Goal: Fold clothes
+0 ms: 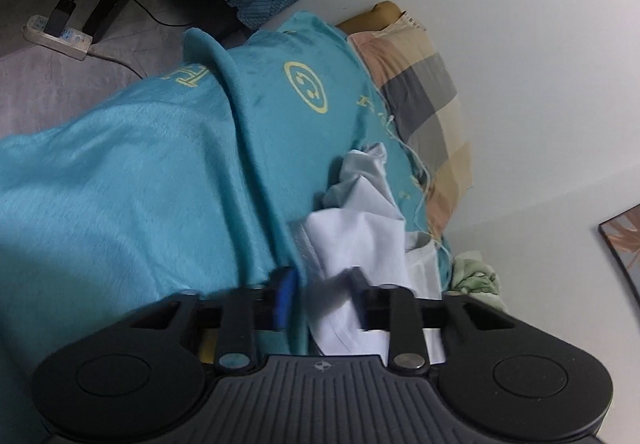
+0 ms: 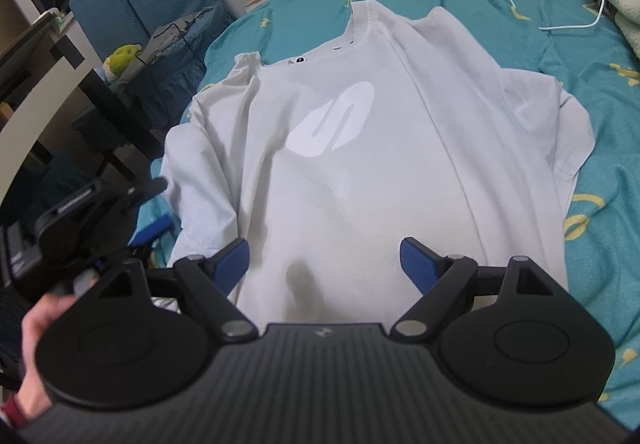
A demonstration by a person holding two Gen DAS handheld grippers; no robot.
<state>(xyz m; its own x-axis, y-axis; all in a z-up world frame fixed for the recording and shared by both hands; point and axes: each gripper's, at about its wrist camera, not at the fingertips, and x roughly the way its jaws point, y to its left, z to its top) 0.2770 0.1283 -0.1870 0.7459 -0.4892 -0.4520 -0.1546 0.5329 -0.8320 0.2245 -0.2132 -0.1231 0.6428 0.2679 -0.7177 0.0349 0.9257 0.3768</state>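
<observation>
Left wrist view: left gripper (image 1: 320, 298) pinches the white T-shirt's (image 1: 360, 244) hem at the bed's (image 1: 120, 184) left edge; grip both layers. Right wrist view: right gripper (image 2: 324, 264), spread, hovers over the flat shirt's hem; pinch likewise

left black two-finger gripper (image 1: 320, 296): ribbed dark-grey body, two round black discs, silver pivot screws, blue finger pad (image 1: 285, 298), small crosshair logo | right black two-finger gripper (image 2: 325, 264): same build, both blue pads (image 2: 230, 262) visible | hand (image 2: 34, 340) at lower left, dark red cuff (image 2: 12, 415)
</observation>
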